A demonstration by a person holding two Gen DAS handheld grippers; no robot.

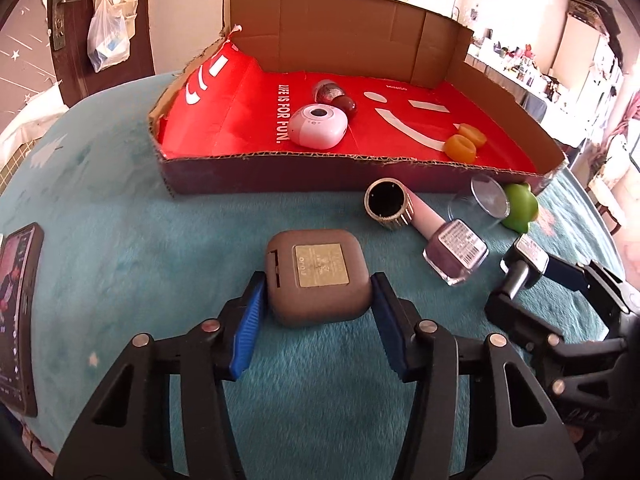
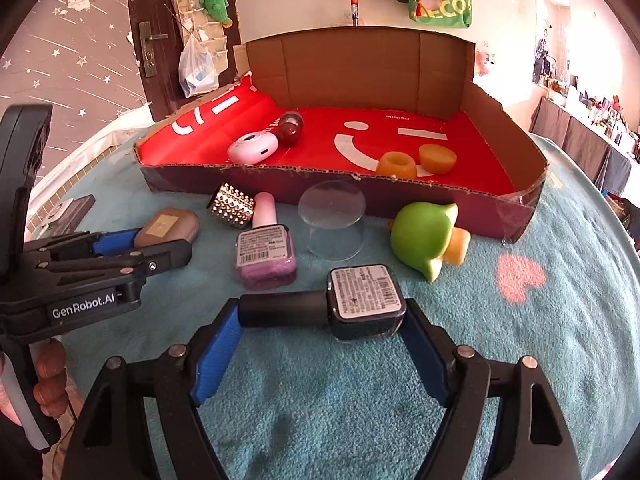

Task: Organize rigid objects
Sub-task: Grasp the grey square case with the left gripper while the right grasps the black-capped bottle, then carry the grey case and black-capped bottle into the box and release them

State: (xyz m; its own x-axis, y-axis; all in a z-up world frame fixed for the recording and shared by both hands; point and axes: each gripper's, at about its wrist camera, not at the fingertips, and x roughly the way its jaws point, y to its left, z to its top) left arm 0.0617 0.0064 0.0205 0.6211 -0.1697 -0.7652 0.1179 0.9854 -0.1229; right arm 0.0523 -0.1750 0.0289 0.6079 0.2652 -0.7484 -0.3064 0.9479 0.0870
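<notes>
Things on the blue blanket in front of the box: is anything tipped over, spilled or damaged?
Nothing is spilled. Several things lie tipped: the clear cup on its side, the green toy toppled against the cardboard box, and the purple polish bottle flat beside the studded cylinder. The box's near edge is ragged, its right corner taped.

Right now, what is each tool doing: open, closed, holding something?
Left tool: closed on the brown case.
Right tool: closed on the dark nail polish bottle, gripped end to end.
</notes>
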